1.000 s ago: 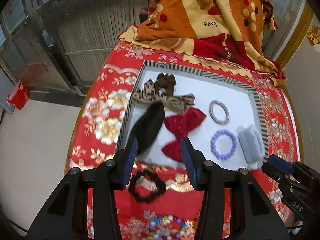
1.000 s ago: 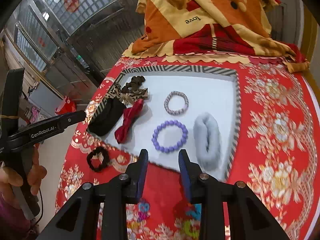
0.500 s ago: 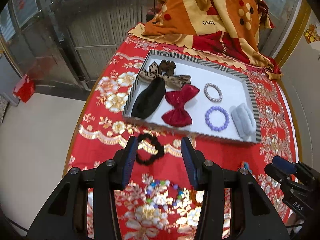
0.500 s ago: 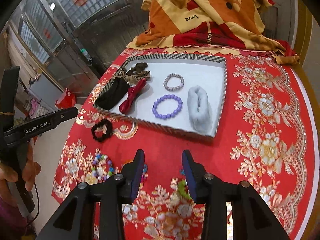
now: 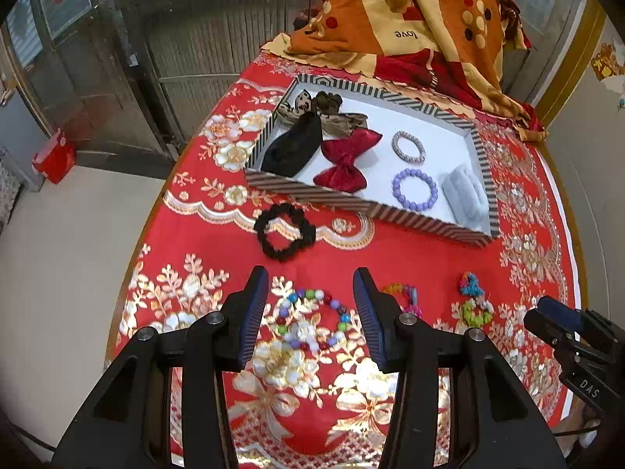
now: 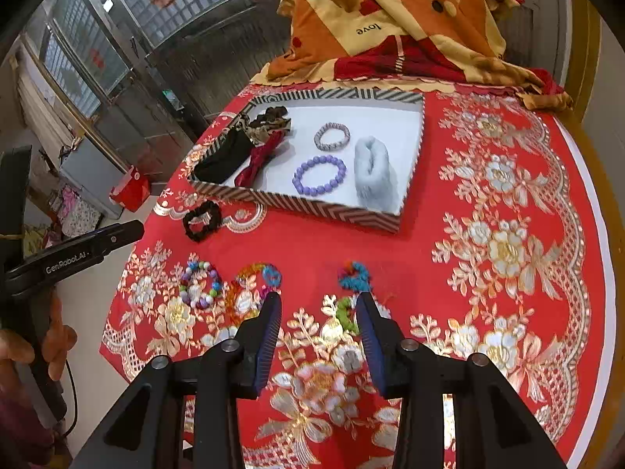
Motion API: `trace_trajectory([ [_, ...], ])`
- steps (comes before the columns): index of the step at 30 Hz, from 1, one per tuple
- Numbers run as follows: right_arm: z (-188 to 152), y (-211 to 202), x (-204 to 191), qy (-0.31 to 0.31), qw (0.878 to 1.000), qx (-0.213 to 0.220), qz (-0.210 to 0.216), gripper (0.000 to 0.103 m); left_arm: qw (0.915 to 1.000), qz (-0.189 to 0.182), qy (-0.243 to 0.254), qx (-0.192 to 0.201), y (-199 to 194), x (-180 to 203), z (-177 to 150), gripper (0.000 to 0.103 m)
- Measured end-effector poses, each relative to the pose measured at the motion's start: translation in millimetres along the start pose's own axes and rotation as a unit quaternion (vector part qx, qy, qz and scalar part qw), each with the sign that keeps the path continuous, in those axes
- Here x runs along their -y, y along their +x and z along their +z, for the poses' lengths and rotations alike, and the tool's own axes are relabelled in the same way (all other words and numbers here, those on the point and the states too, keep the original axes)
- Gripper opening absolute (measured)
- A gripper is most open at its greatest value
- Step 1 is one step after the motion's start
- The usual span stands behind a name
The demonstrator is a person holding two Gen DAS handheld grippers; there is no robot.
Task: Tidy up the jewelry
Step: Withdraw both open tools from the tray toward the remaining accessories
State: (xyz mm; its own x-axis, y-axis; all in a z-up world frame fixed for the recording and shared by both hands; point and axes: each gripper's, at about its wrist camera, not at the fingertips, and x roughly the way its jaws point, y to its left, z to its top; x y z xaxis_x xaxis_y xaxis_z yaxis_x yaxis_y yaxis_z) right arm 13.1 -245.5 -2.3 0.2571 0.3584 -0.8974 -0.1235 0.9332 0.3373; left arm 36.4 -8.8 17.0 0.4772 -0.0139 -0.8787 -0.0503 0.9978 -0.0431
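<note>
A striped tray (image 5: 363,205) (image 6: 312,206) holds a black pouch (image 5: 291,146), a red bow (image 5: 345,158), a silver bracelet (image 5: 408,146), a purple bead bracelet (image 5: 414,189) (image 6: 319,175) and a grey scrunchie (image 5: 465,193). On the red cloth in front lie a black scrunchie (image 5: 284,231) (image 6: 202,221), a multicolour bead bracelet (image 5: 312,318) (image 6: 200,284), an orange-blue band (image 5: 406,297) (image 6: 258,279) and a blue-green band (image 5: 472,303) (image 6: 353,279). My left gripper (image 5: 310,308) is open above the bead bracelet. My right gripper (image 6: 318,322) is open just before the blue-green band.
An orange and red quilt (image 5: 410,19) is heaped behind the tray. The round table's edge (image 6: 593,234) curves at the right. A red bag (image 5: 52,158) stands on the floor at the left, before metal-framed glass doors (image 5: 175,39).
Both grippers have drawn back from the tray toward the table's near side. The loose bracelets and bands on the cloth have come into view. Both stay open.
</note>
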Motion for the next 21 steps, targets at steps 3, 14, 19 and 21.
trace_trajectory([
  [3, -7.8, -2.6, 3.8, 0.001, 1.0, -0.003, 0.0, 0.038, 1.0, 0.002, 0.001, -0.001, -3.0, 3.3, -8.3, 0.044],
  [14, -24.1, -10.2, 13.5, 0.002, 1.0, -0.006, -0.001, 0.038, 0.9999, 0.004, -0.007, -0.006, -10.4, 5.4, -28.6, 0.044],
  [19, -28.0, -11.8, 15.6, 0.002, 1.0, -0.007, -0.002, 0.039, 0.9999, 0.006, -0.009, -0.009, -11.9, 4.2, -34.4, 0.044],
  [21, -29.9, -10.9, 17.6, 0.004, 1.0, -0.01, -0.003, 0.039, 0.9999, 0.008, -0.01, -0.011, -11.5, 3.0, -36.1, 0.044],
])
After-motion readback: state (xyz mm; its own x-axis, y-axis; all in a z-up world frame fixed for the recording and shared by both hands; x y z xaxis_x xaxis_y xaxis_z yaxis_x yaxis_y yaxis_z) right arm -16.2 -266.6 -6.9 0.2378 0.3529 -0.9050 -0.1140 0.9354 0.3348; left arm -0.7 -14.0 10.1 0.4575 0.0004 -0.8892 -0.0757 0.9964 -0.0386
